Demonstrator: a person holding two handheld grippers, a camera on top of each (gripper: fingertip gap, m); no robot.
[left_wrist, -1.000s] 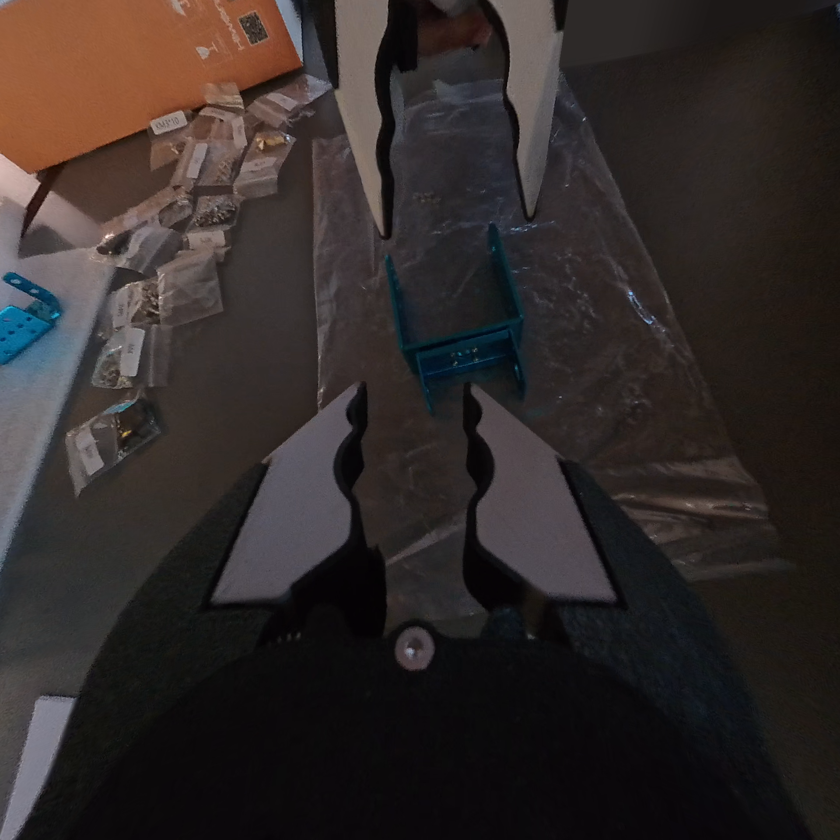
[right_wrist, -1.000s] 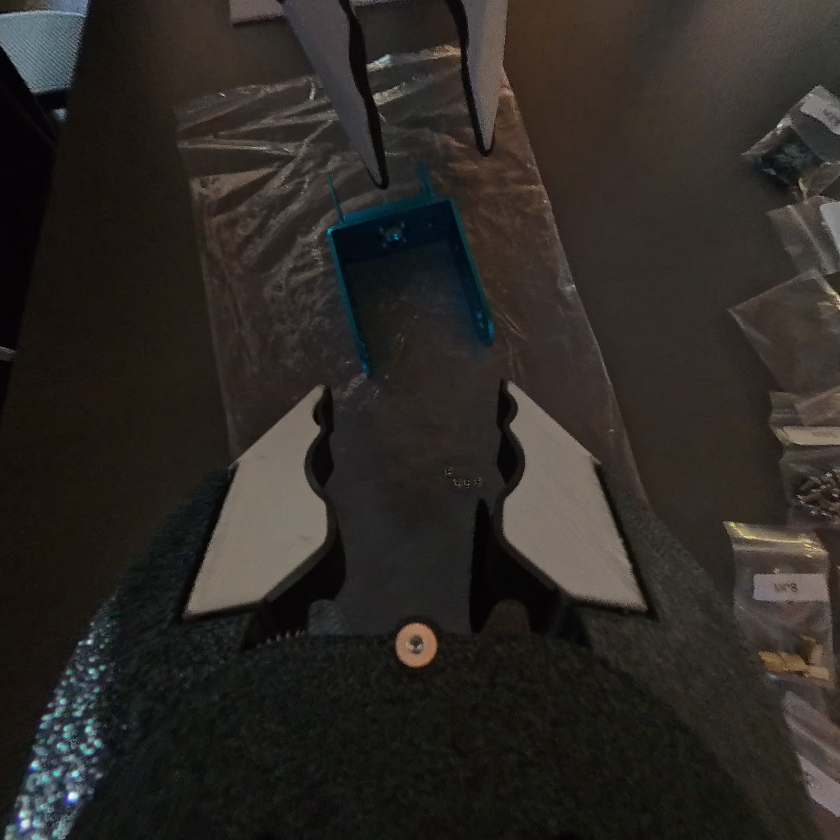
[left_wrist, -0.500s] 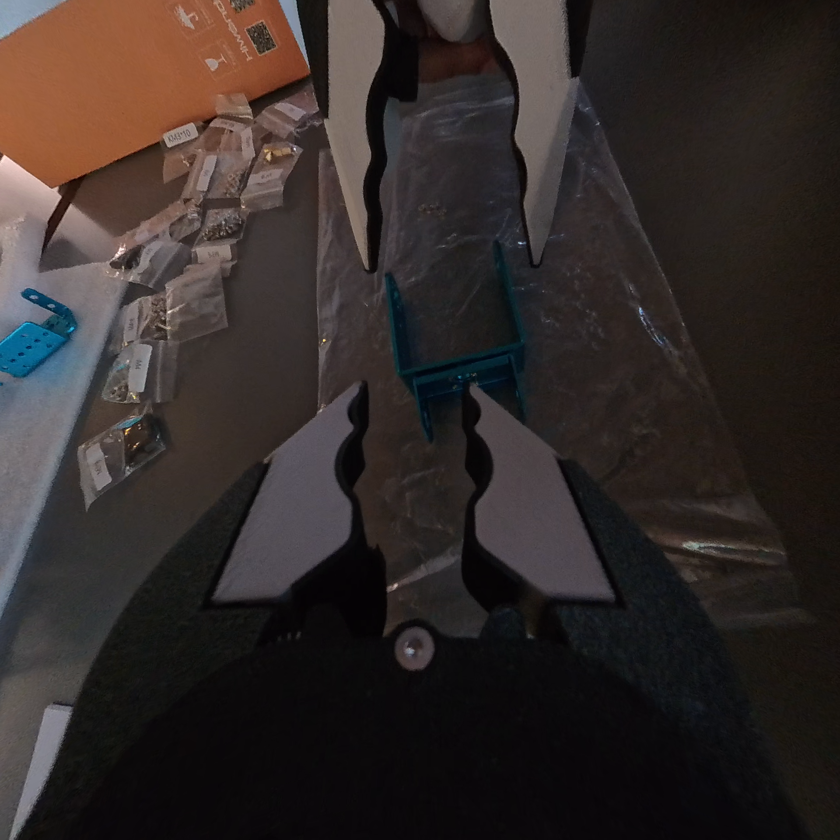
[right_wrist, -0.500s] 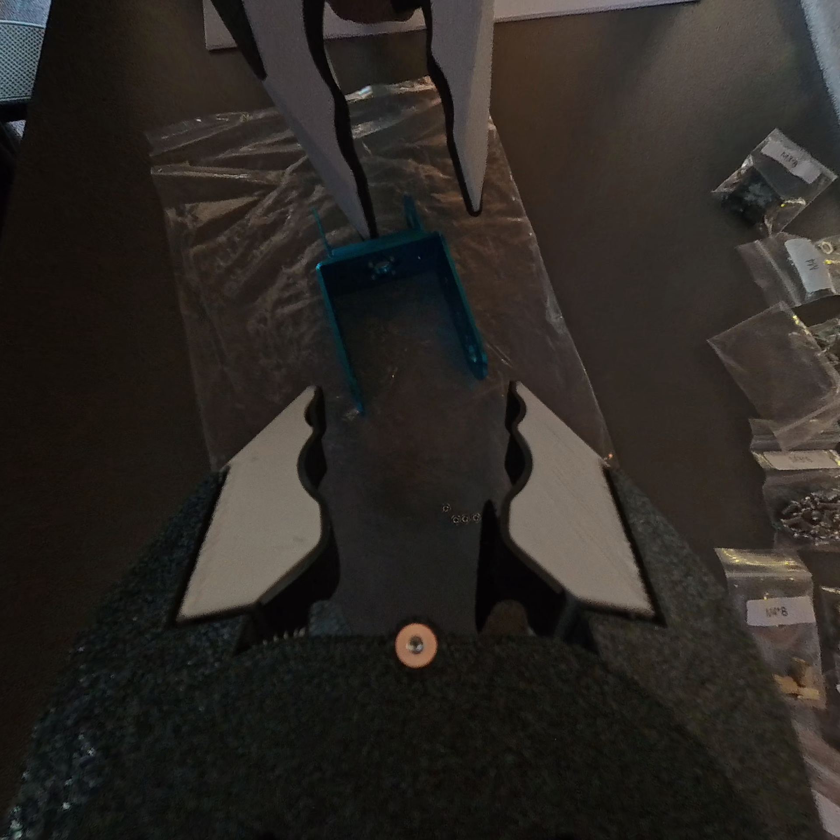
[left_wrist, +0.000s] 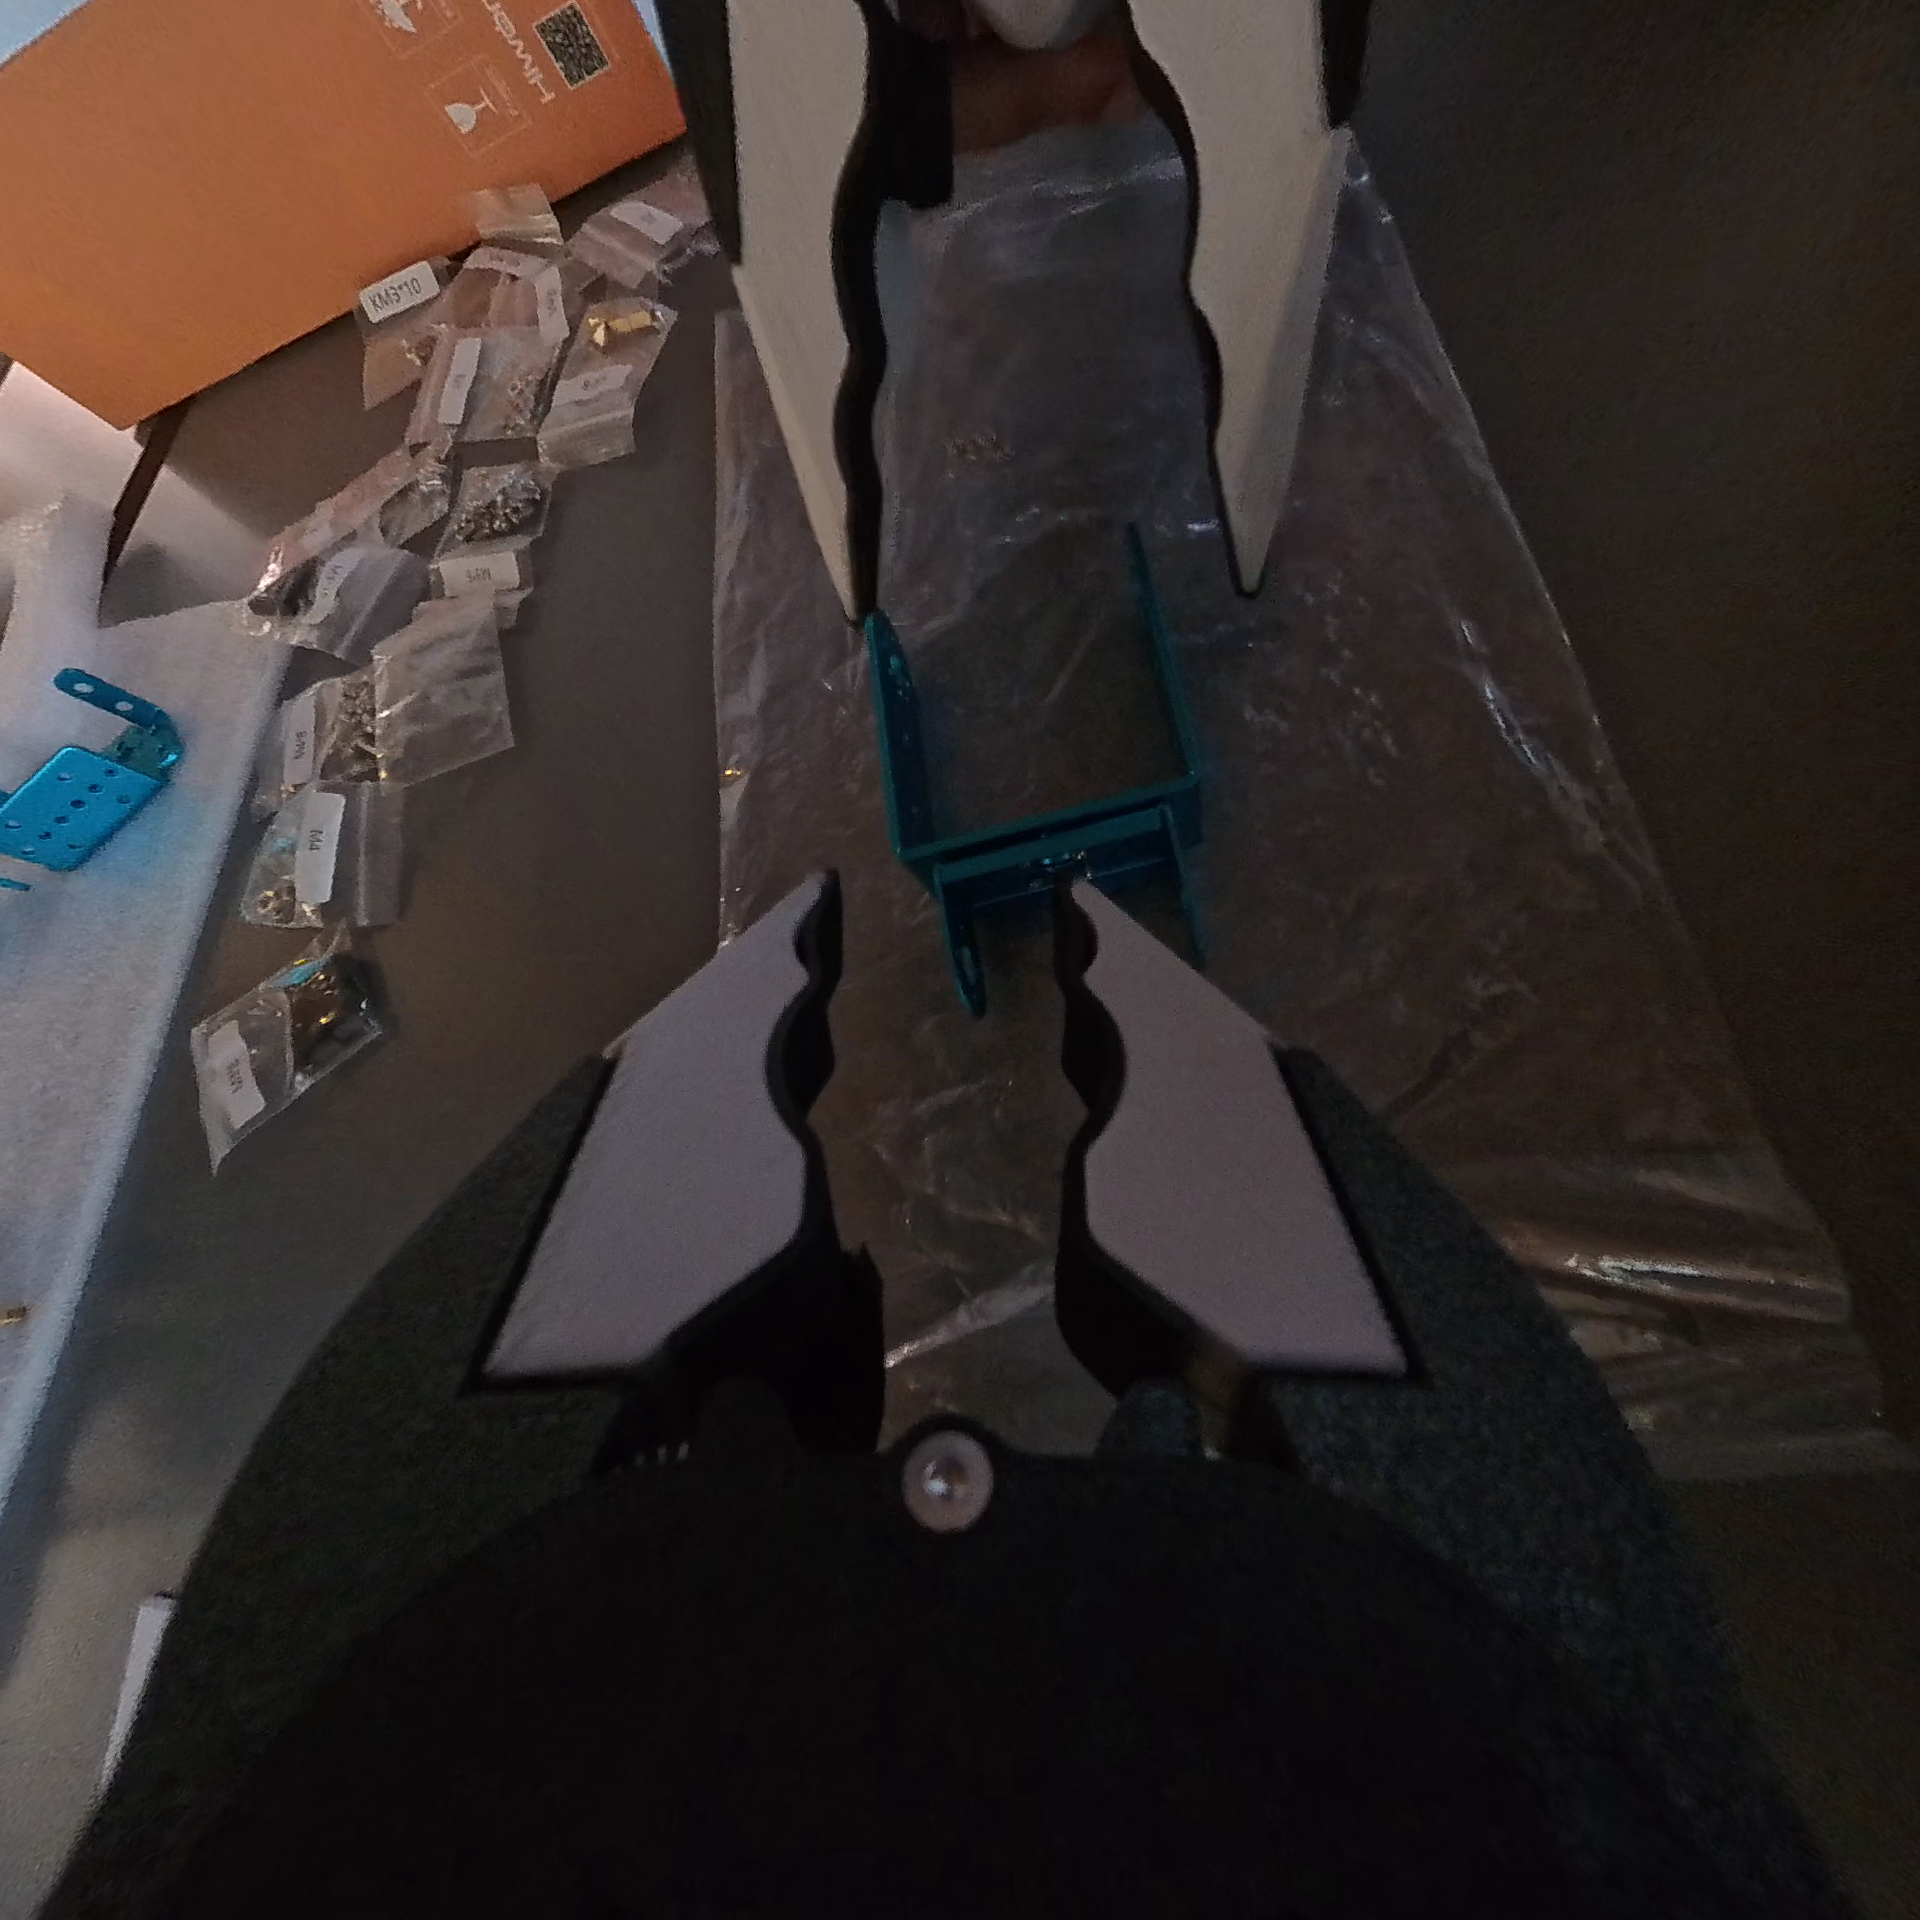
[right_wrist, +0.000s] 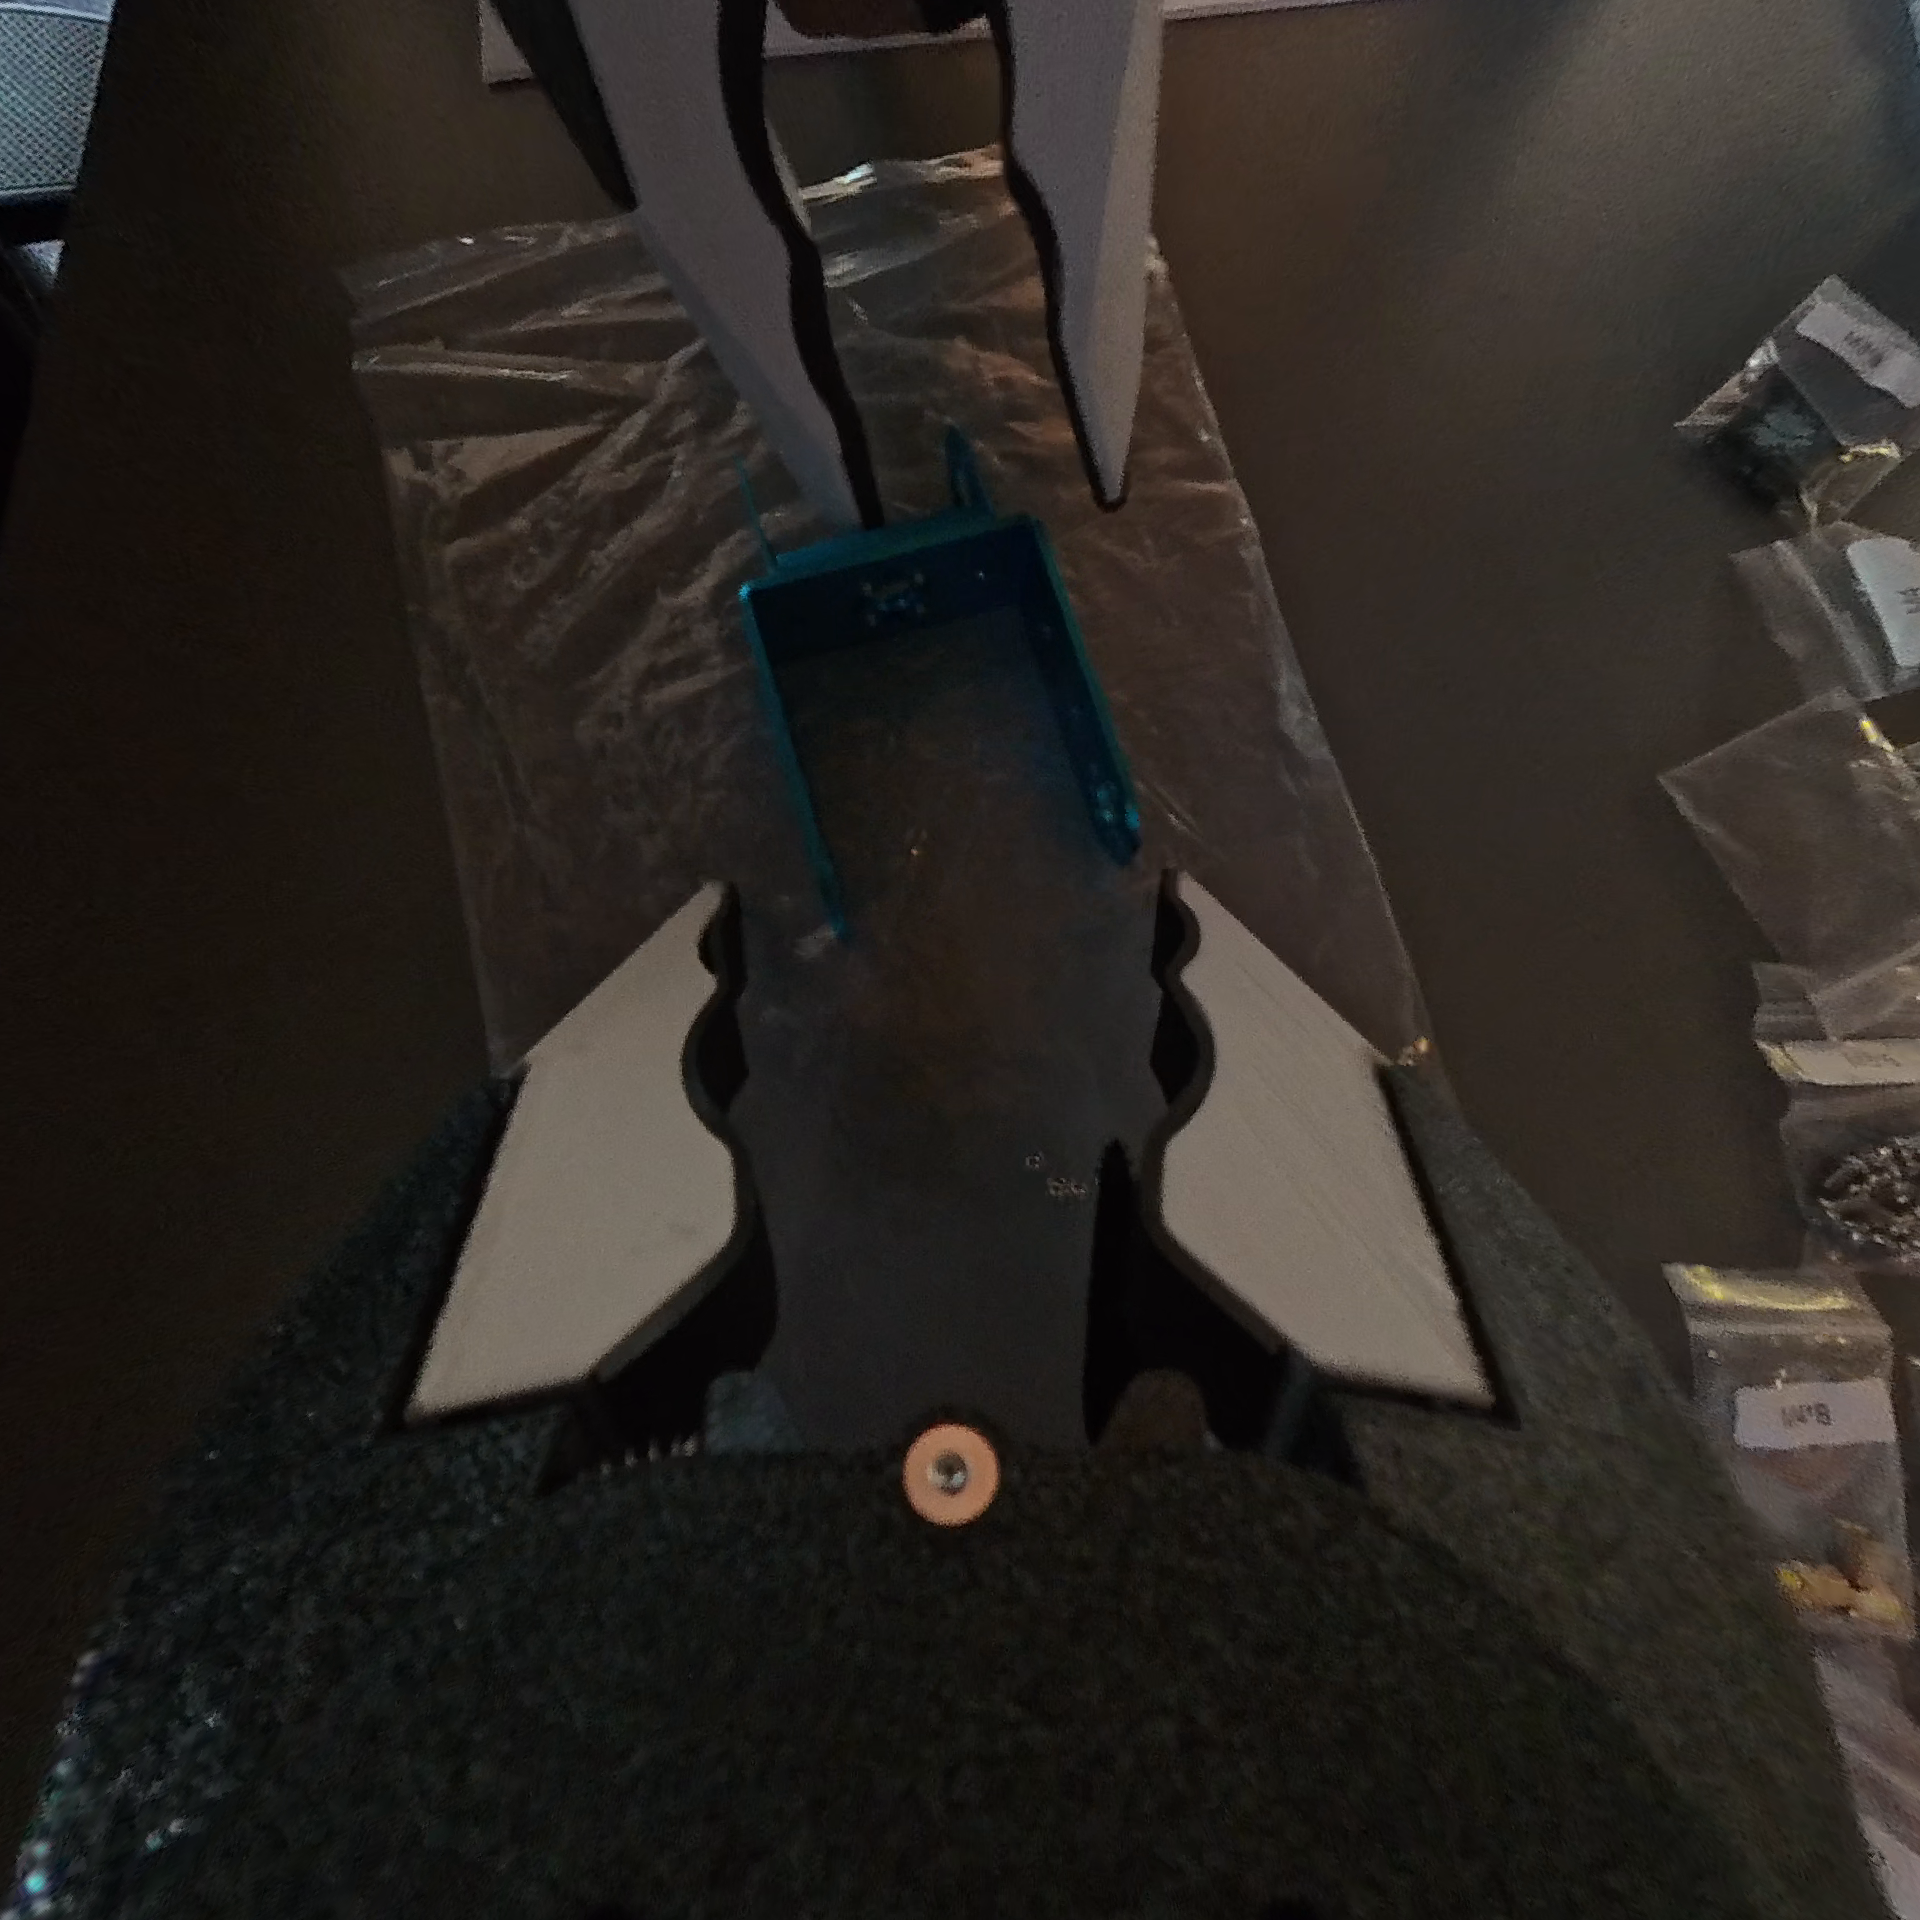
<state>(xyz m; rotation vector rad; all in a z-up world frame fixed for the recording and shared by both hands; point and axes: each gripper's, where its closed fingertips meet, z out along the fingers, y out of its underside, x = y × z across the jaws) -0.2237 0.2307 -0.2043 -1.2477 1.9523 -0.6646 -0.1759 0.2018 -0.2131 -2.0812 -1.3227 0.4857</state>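
Observation:
A teal metal bracket (left_wrist: 1039, 836), two U-shapes joined back to back, lies on a clear plastic sheet (left_wrist: 1403, 935) on a dark table. My left gripper (left_wrist: 951, 894) is open and empty. Its fingertips flank the bracket's near left leg without touching it. My right gripper (left_wrist: 1049, 597) faces it from the far side, open and empty, with its tips just past the ends of the bracket's two long arms. In the right wrist view the bracket (right_wrist: 904, 582) lies ahead of my right gripper (right_wrist: 948, 888), and the left gripper (right_wrist: 987, 507) stands at its far crossbar.
A few tiny nuts (right_wrist: 1060, 1179) lie on the plastic sheet (right_wrist: 582, 644). Several small bags of hardware (left_wrist: 447, 520) lie left of the sheet, and they also show in the right wrist view (right_wrist: 1829, 1143). An orange box (left_wrist: 260, 156) and white foam (left_wrist: 83, 987) bearing a blue perforated plate (left_wrist: 62, 810) lie farther left. Across from one pair of fingers to the other is roughly 7 centimeters.
Both grippers have moved in toward the bracket from opposite ends. The left fingertips now reach its near leg, and the right tips reach its long arms. Both jaws stay open.

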